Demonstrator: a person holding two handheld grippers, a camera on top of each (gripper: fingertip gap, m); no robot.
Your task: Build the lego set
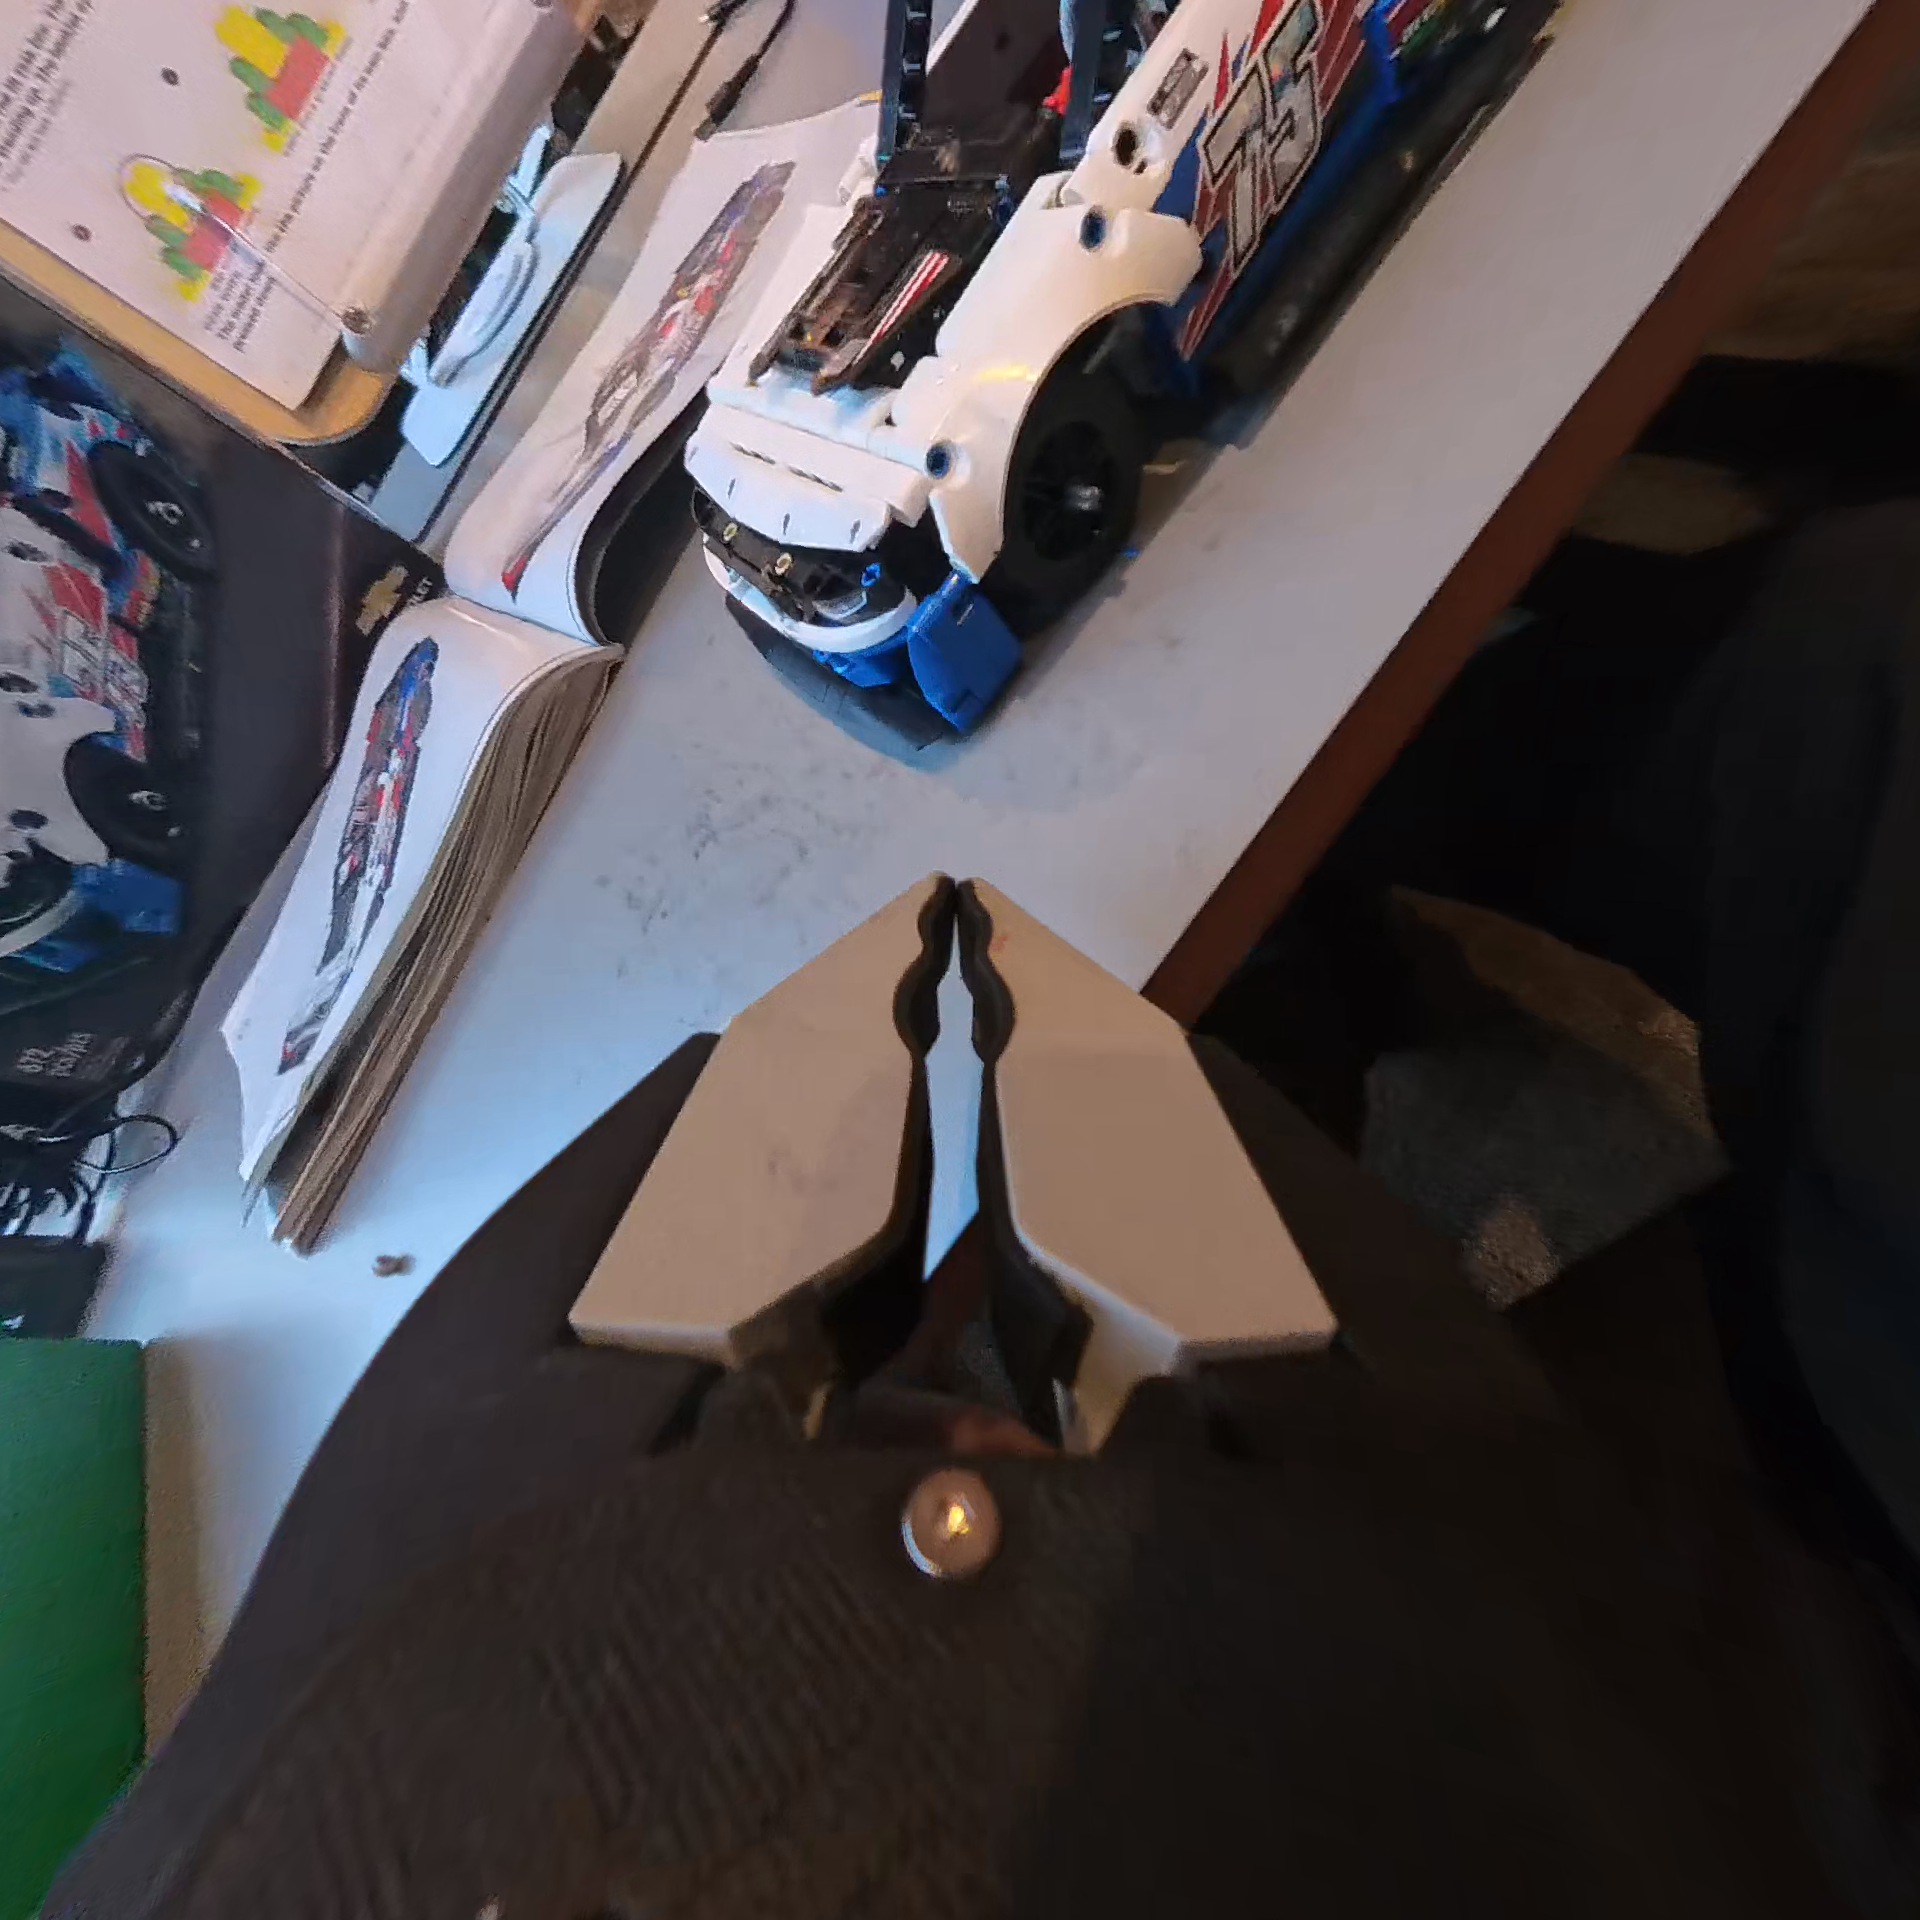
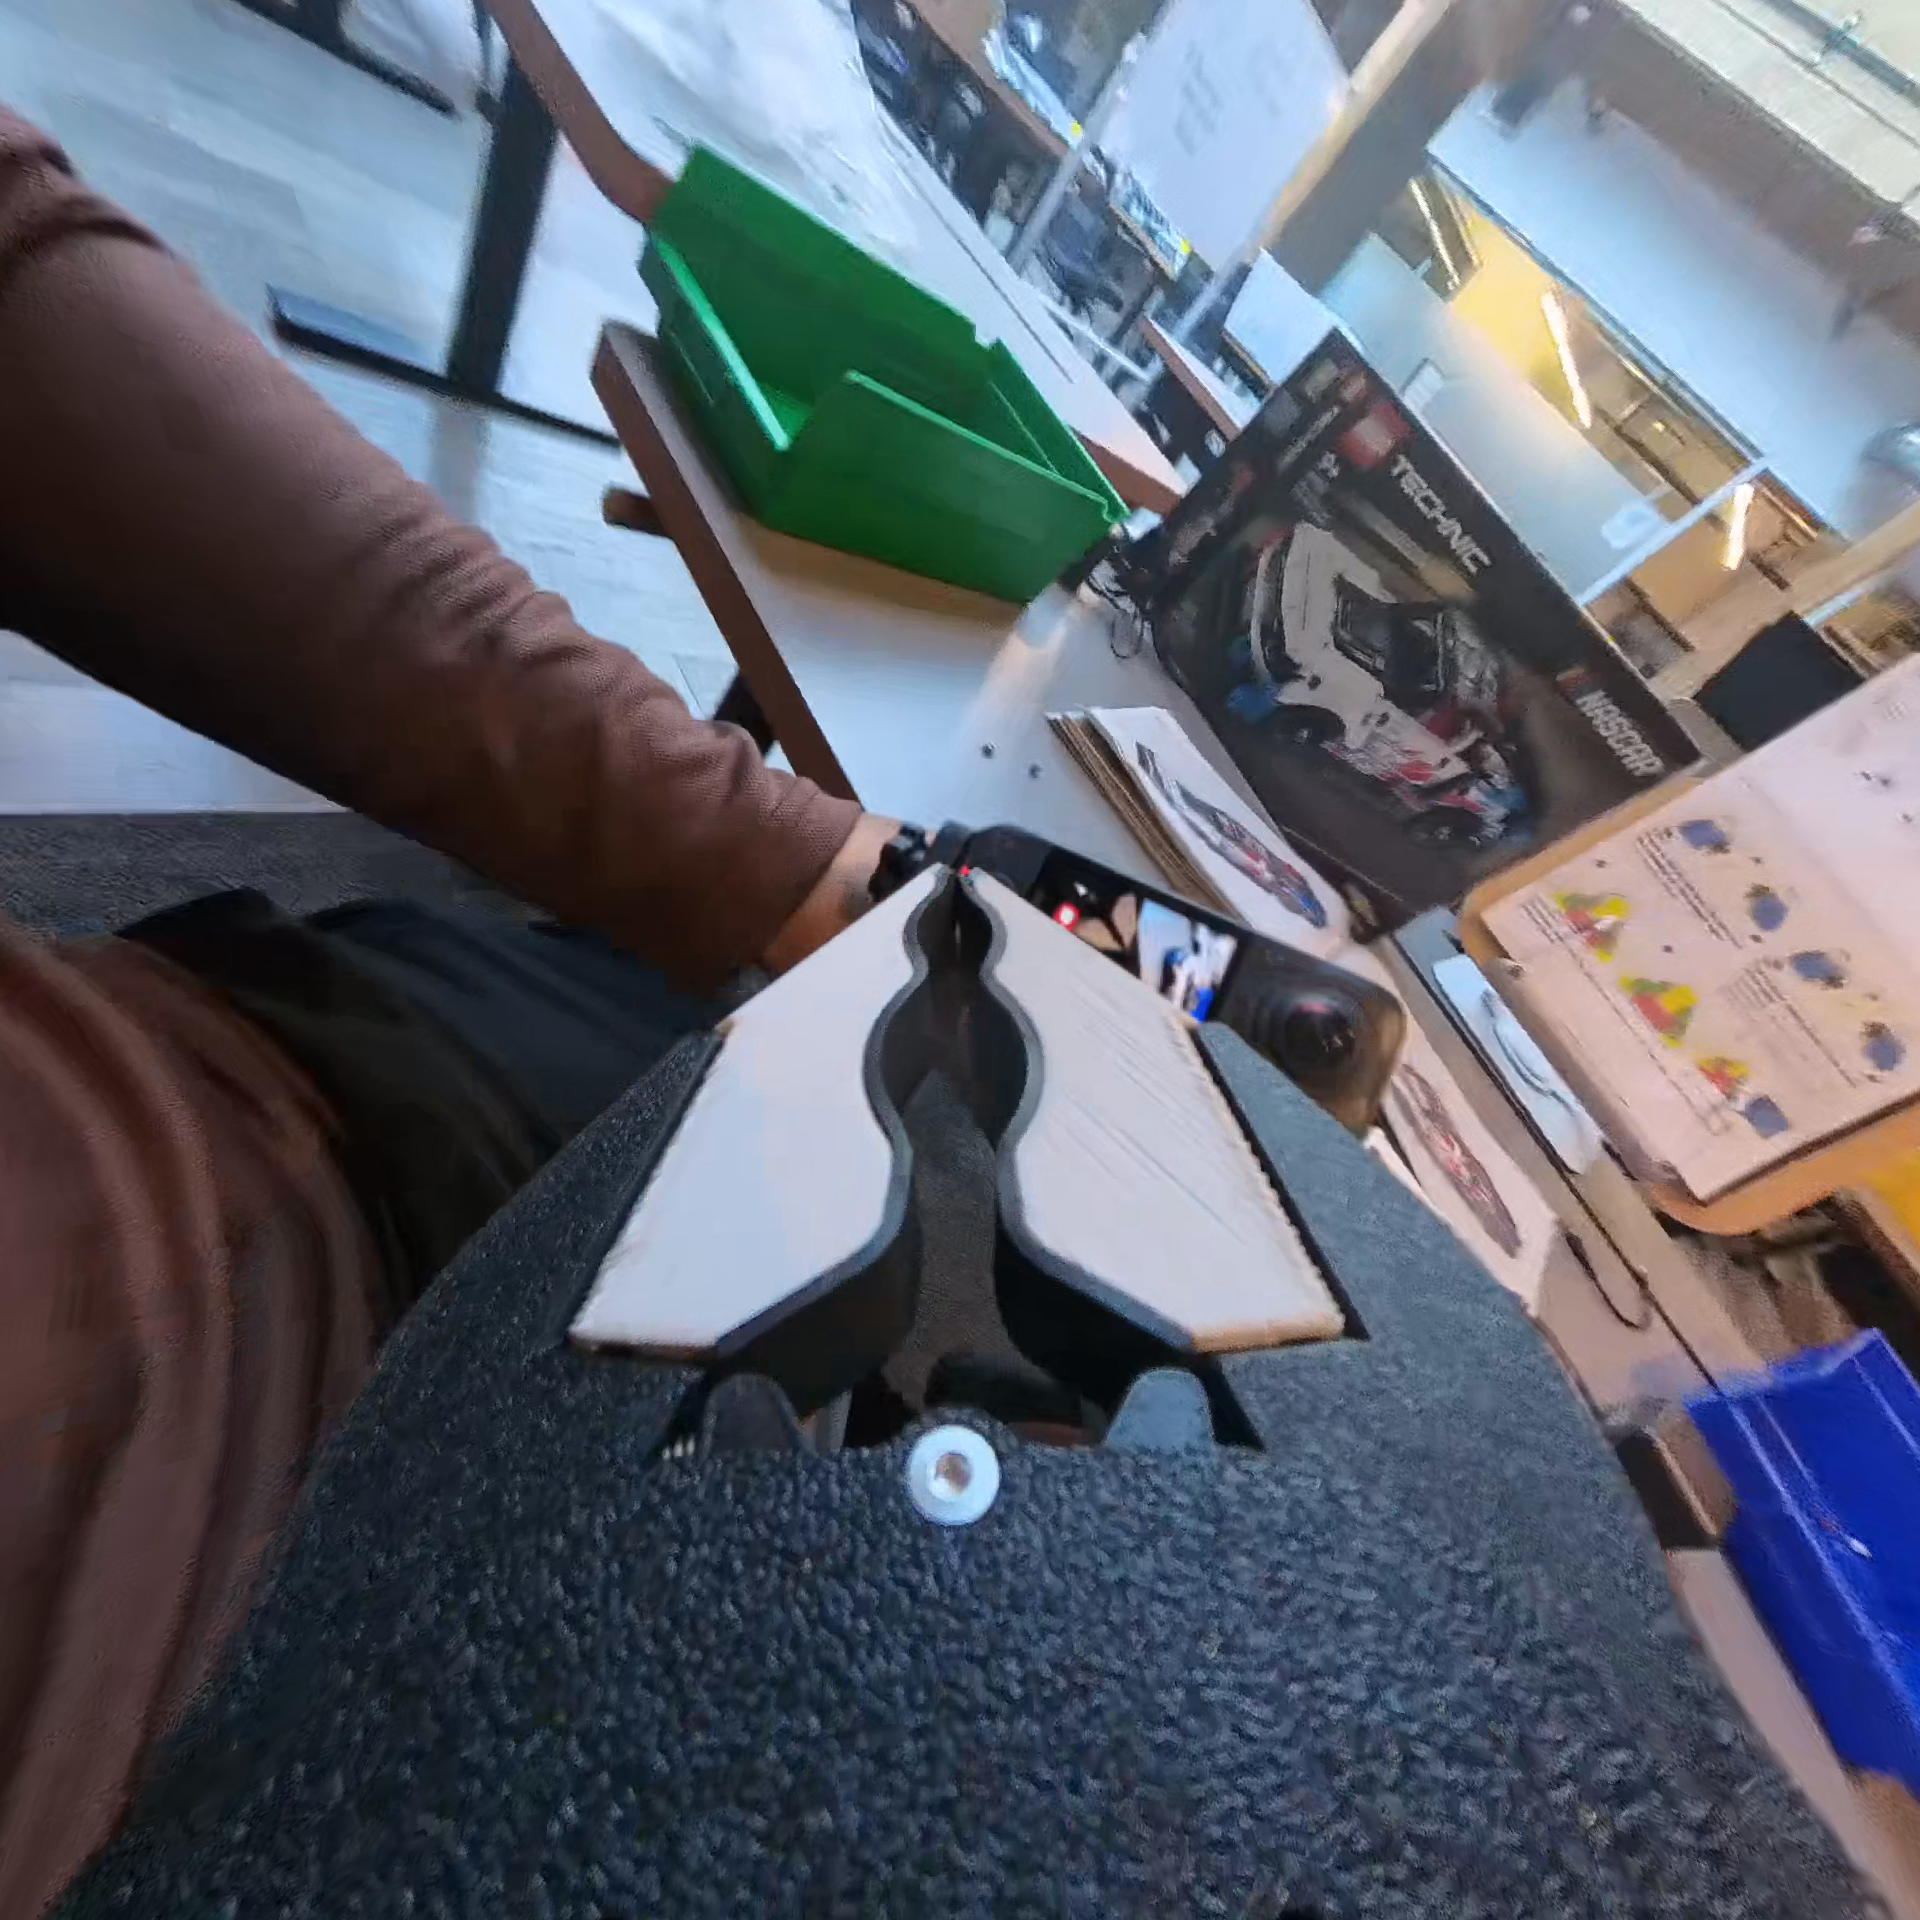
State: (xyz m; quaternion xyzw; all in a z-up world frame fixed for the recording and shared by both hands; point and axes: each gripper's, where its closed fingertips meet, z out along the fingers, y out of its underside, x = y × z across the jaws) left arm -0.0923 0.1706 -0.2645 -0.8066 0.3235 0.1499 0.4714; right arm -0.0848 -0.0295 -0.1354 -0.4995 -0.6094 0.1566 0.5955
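Observation:
A white, blue and red lego race car (image 1: 997,416) stands on the white table (image 1: 748,831) ahead of my left gripper (image 1: 956,888), its blue front corner nearest me. The left gripper is shut and empty, hovering over bare table short of the car. My right gripper (image 2: 956,883) is shut and empty, held off the table's side and pointing at the left hand's camera unit (image 2: 1226,966) and a brown sleeve (image 2: 416,582). The open instruction booklet lies left of the car (image 1: 416,883) and also shows in the right wrist view (image 2: 1205,821).
The set's dark box stands at the left (image 1: 135,675) and shows in the right wrist view (image 2: 1403,644). A green bin (image 2: 883,416) sits on a neighbouring table. A blue bin (image 2: 1829,1538) is at lower right. A printed sheet on a wooden board (image 1: 229,177) lies behind the booklet. The table's brown edge (image 1: 1455,623) runs along the right.

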